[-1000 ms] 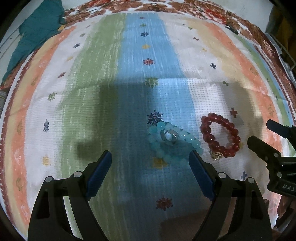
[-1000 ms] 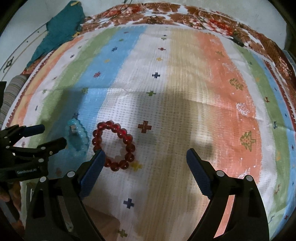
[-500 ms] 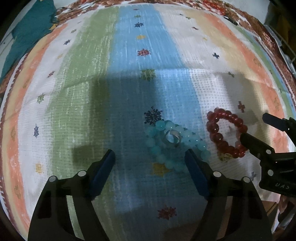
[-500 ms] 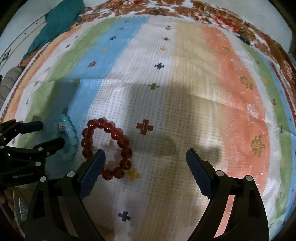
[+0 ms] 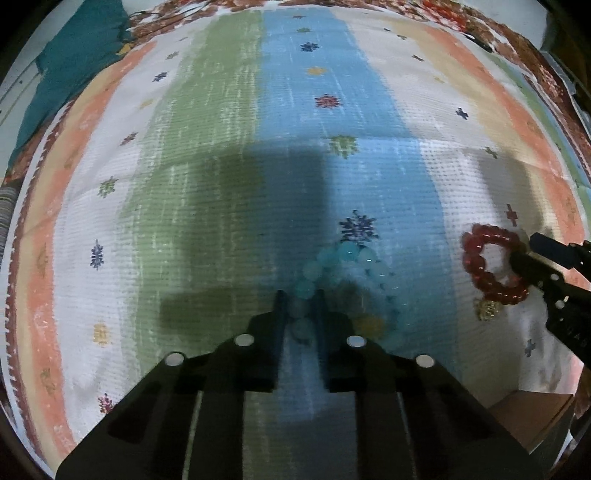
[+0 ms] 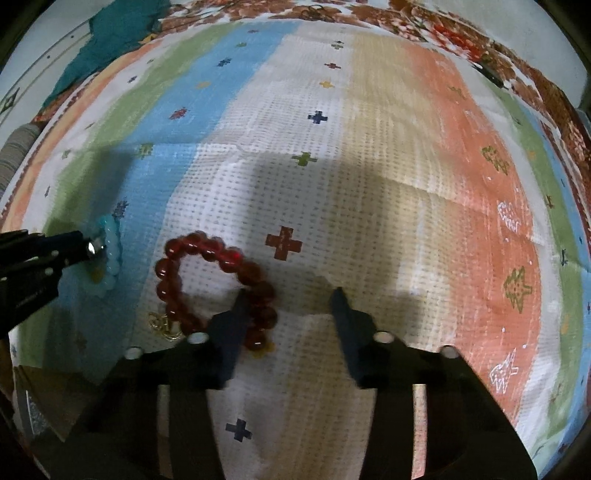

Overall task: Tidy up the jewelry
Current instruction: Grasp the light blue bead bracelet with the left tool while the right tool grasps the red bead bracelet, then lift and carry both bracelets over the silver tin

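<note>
A turquoise bead bracelet [image 5: 354, 266] lies on the striped cloth [image 5: 221, 184]. My left gripper [image 5: 299, 299] is shut on its near-left beads. In the right wrist view the left gripper's tip [image 6: 88, 247] touches the bracelet [image 6: 110, 254] where a silver ring [image 6: 96, 244] sits. A red bead bracelet [image 6: 207, 280] with a small gold charm [image 6: 162, 325] lies to its right. My right gripper [image 6: 288, 299] is partly closed, its left finger over the red bracelet's near-right beads, not gripping. The red bracelet also shows in the left wrist view [image 5: 484, 266].
A teal cloth [image 5: 66, 74] lies at the far left corner. A brown flowered border [image 6: 406, 18] runs along the cloth's far edge. A brown cardboard piece [image 5: 532, 417] shows at the near right.
My left gripper has closed from wide open onto the turquoise bracelet. My right gripper has moved closer to the red bracelet and its jaws have narrowed.
</note>
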`<state>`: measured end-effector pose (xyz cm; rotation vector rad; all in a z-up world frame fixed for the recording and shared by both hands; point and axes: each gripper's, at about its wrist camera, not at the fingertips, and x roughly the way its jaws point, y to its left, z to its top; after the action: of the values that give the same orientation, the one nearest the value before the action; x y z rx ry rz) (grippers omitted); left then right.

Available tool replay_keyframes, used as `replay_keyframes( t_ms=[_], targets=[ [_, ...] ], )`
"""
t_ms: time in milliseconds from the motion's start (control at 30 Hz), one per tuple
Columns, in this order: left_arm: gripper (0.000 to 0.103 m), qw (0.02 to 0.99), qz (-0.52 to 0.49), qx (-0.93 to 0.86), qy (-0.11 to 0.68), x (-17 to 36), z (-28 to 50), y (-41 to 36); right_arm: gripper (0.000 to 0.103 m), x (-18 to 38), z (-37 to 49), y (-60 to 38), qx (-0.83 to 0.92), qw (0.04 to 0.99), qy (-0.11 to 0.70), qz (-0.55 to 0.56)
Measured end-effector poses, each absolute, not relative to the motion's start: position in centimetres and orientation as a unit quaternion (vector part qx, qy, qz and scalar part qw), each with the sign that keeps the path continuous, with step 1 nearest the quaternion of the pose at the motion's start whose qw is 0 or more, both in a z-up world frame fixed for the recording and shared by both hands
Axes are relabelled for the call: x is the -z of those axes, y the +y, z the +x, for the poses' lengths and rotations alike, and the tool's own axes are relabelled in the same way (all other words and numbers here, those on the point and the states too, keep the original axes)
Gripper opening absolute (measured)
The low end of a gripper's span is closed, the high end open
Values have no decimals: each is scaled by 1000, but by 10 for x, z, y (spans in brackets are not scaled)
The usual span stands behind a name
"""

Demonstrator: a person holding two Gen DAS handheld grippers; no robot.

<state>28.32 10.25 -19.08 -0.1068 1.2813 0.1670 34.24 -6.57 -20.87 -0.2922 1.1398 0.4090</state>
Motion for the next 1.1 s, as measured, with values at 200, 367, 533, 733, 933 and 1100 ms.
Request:
replay_keyframes(
  t_ms=[200, 367, 533, 733, 933, 1100],
  targets=[
    [11, 799, -48, -79, 594, 186, 285, 104, 14, 204, 340, -66, -195, 817, 524, -141],
    [11, 804, -44, -77, 587, 177, 279, 104, 14, 192, 335, -67, -195, 826, 510, -140],
    [11, 815, -44, -72, 573, 159, 276, 100, 14, 174, 326, -65, -199, 837, 490, -142],
    [11, 828, -42, -56, 557, 139, 271, 92, 14, 158, 318, -66, -205, 846, 473, -134],
    [11, 840, -37, -38, 540, 121, 268, 80, 14, 148, 312, -72, -199, 855, 463, -121],
    [11, 847, -31, -32, 529, 110, 265, 73, 14, 142, 307, -77, -201, 857, 460, -116]
  ],
)
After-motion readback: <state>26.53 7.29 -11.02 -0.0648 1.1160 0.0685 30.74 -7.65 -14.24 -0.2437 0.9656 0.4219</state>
